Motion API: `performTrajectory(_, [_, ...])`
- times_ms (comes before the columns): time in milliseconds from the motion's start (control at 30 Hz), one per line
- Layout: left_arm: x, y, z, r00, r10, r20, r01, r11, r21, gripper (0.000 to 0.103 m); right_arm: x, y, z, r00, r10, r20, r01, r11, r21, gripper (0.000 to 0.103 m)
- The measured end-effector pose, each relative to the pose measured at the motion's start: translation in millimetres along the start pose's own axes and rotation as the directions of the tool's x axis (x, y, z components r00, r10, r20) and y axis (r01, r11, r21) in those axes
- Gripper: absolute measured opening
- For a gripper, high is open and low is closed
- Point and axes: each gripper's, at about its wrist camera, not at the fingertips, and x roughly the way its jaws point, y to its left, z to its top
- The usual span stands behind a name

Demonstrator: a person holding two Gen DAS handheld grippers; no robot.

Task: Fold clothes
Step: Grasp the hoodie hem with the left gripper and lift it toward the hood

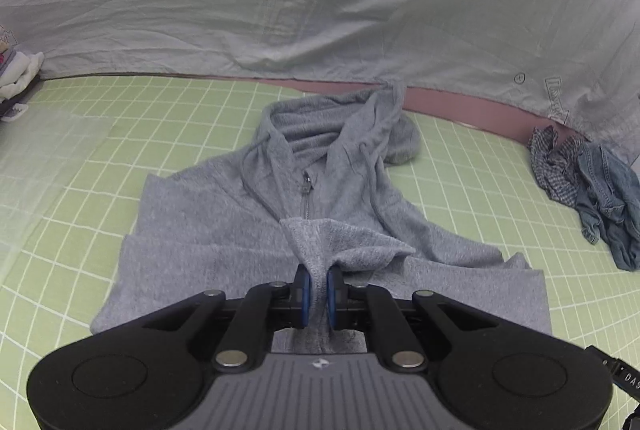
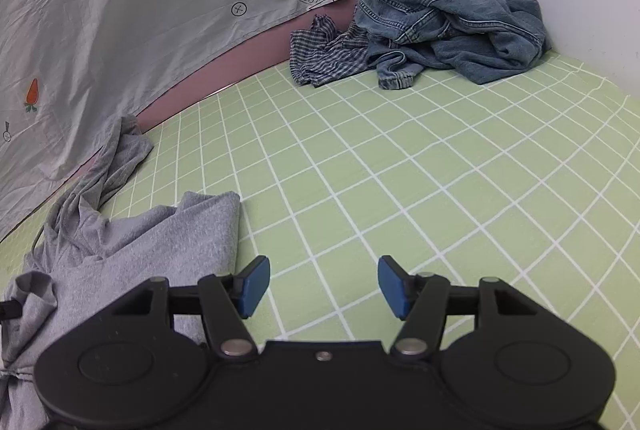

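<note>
Grey zip hoodie [image 1: 224,222] lies front-up on the green checked sheet [image 1: 80,157], hood toward the pale carrot-print cloth [image 1: 320,21] hung behind. Left gripper [image 1: 319,290]: blue pads nearly together, pinching a raised fold of the hoodie's fabric at its lower middle. Right gripper [image 2: 324,286]: jaws about half open, nothing between them, over bare sheet just beside the hoodie's edge. No containers. Denim garment [image 2: 452,25] and a checked shirt [image 2: 324,53] crumpled together in the far corner.
</note>
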Motion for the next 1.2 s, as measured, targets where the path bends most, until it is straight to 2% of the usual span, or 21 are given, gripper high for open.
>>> performTrajectory(133, [-20.8, 34.2, 19.1, 0.997, 0.015, 0.073, -0.014, 1.000, -0.020, 0.009, -4.5, 20.9, -10.1, 1.000, 0.002, -0.004, -0.002, 1.000, -0.013, 0.061])
performTrajectory(267, [-42.9, 88.9, 33.6, 0.990, 0.012, 0.138, 0.006, 0.991, -0.130, 0.009, -10.1, 49.5, -24.1, 1.000, 0.007, -0.008, -0.008, 0.999, -0.031, 0.061])
performTrajectory(367, [-53.5, 134.1, 41.6, 0.983, -0.050, 0.174, 0.093, 0.964, -0.248, 0.009, -13.9, 74.5, -36.2, 1.000, 0.017, -0.013, -0.017, 0.999, -0.046, 0.061])
performTrajectory(533, [-52.4, 172.0, 46.2, 0.982, -0.037, 0.184, 0.087, 0.960, -0.267, 0.009, -18.0, 123.0, -59.1, 0.999, 0.032, -0.024, -0.034, 0.995, -0.095, 0.061])
performTrajectory(600, [-48.2, 185.8, 42.1, 0.985, -0.019, 0.170, 0.065, 0.962, -0.265, 0.009, -18.2, 144.1, -69.0, 0.999, 0.035, -0.030, -0.038, 0.991, -0.125, 0.061])
performTrajectory(700, [-37.5, 206.8, 30.4, 0.992, 0.017, 0.124, 0.016, 0.965, -0.261, 0.009, -12.7, 170.5, -81.8, 0.999, -0.032, -0.023, 0.027, 0.982, -0.188, 0.061])
performTrajectory(733, [-35.0, 213.5, 26.5, 0.994, 0.014, 0.112, 0.017, 0.962, -0.272, 0.009, -10.3, 177.6, -84.9, 0.998, -0.056, -0.021, 0.051, 0.978, -0.202, 0.061])
performTrajectory(833, [-28.4, 232.1, 15.7, 0.997, -0.003, 0.080, 0.027, 0.951, -0.307, 0.009, -11.4, 192.4, -88.8, 0.998, -0.058, -0.003, 0.056, 0.977, -0.208, 0.061])
performTrajectory(867, [-26.2, 238.4, 12.1, 0.998, -0.009, 0.069, 0.030, 0.947, -0.319, 0.009, -13.1, 198.5, -90.2, 0.998, -0.054, 0.006, 0.054, 0.976, -0.212, 0.063])
performTrajectory(900, [-24.1, 244.6, 8.5, 0.998, -0.015, 0.058, 0.033, 0.943, -0.330, 0.009, -14.3, 204.5, -92.3, 0.998, -0.059, 0.016, 0.061, 0.973, -0.222, 0.071])
performTrajectory(967, [-18.6, 250.7, 3.6, 0.999, -0.020, 0.040, 0.032, 0.943, -0.330, 0.009, -15.4, 214.5, -96.3, 0.996, -0.082, 0.038, 0.089, 0.968, -0.235, 0.080])
performTrajectory(1200, [-12.2, 260.4, 1.3, 0.998, -0.052, 0.026, 0.058, 0.937, -0.345, 0.009, -16.0, 233.6, -104.0, 0.994, -0.104, 0.043, 0.111, 0.972, -0.209, 0.083])
